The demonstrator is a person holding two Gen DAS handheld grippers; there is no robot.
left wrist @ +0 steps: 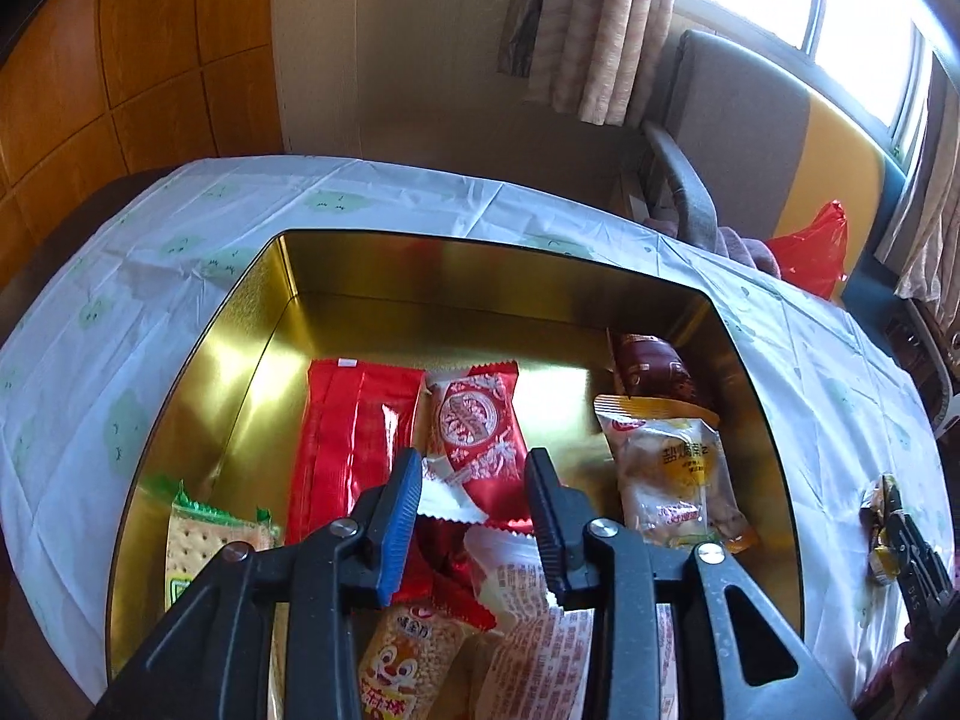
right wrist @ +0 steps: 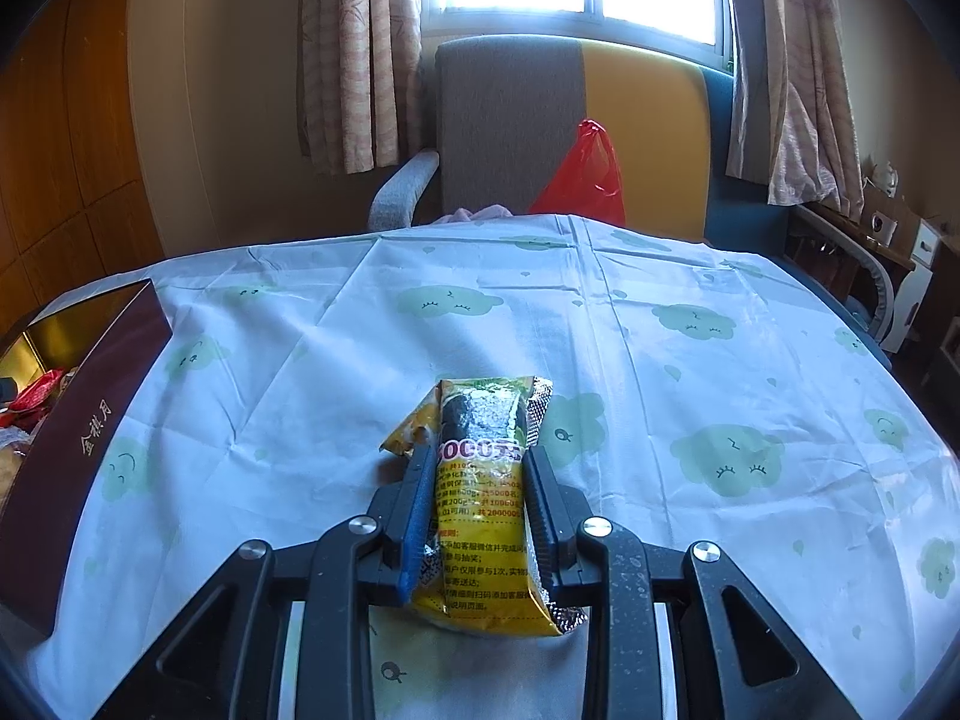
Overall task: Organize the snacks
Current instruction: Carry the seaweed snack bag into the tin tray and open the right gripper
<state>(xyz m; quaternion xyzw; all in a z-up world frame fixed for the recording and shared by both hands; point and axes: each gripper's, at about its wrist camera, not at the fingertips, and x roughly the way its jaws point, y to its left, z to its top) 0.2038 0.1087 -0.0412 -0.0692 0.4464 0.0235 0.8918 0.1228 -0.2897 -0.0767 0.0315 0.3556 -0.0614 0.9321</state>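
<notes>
Nearest, the right gripper [right wrist: 480,468] clamps the yellow snack packet [right wrist: 483,480] lengthwise along its fingers, the tin [right wrist: 90,396] lying leftward, where the left gripper [left wrist: 474,474] hangs parted, empty.

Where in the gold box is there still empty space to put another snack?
Inside the gold tin, the far strip along the back wall, beyond the long red packet, is bare. So is the floor between the red-and-white snack and the yellow bun packet. The near end, under the left gripper, is piled with wrappers.
</notes>
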